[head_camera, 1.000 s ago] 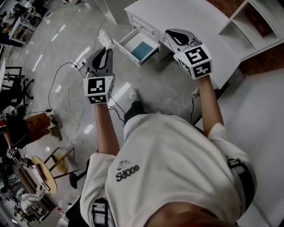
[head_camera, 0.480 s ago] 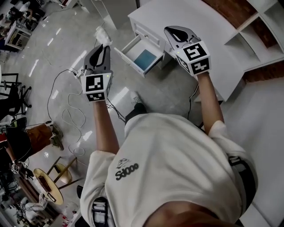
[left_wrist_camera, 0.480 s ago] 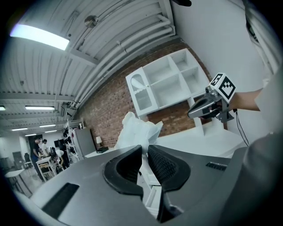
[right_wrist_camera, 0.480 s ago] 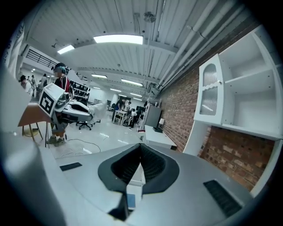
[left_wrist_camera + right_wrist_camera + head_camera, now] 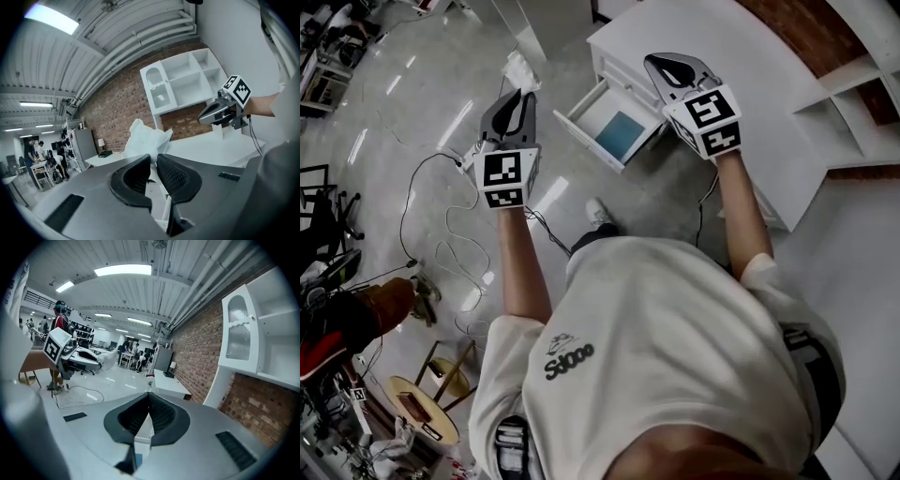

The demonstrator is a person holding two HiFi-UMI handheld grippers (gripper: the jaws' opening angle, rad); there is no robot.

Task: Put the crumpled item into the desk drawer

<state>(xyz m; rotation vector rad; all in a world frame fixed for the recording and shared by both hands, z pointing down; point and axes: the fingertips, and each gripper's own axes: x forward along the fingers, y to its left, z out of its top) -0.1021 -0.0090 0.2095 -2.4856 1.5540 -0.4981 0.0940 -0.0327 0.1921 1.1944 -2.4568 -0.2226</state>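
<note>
A white crumpled item [image 5: 519, 69] sticks out of the tips of my left gripper [image 5: 525, 95], which is shut on it and held above the floor, left of the drawer. From the left gripper view the crumpled item [image 5: 146, 138] rises between the ribbed pads [image 5: 174, 174]. The open desk drawer [image 5: 582, 129] juts from the white desk [image 5: 741, 66], with a blue sheet [image 5: 621, 133] on its bottom. My right gripper [image 5: 662, 66] hovers over the desk front just right of the drawer; my right gripper [image 5: 149, 397] is shut, its pads meeting on nothing.
Cables [image 5: 441, 202] and a power strip [image 5: 473, 150] trail over the glossy floor on the left. A round stool [image 5: 412, 403] stands at lower left. White shelving [image 5: 862, 84] sits on the desk at right. The person's shoe [image 5: 598, 211] is below the drawer.
The person has stepped toward the desk, so the drawer and desk sit lower and further right in view. Both grippers stay raised; the left keeps its hold on the crumpled item.
</note>
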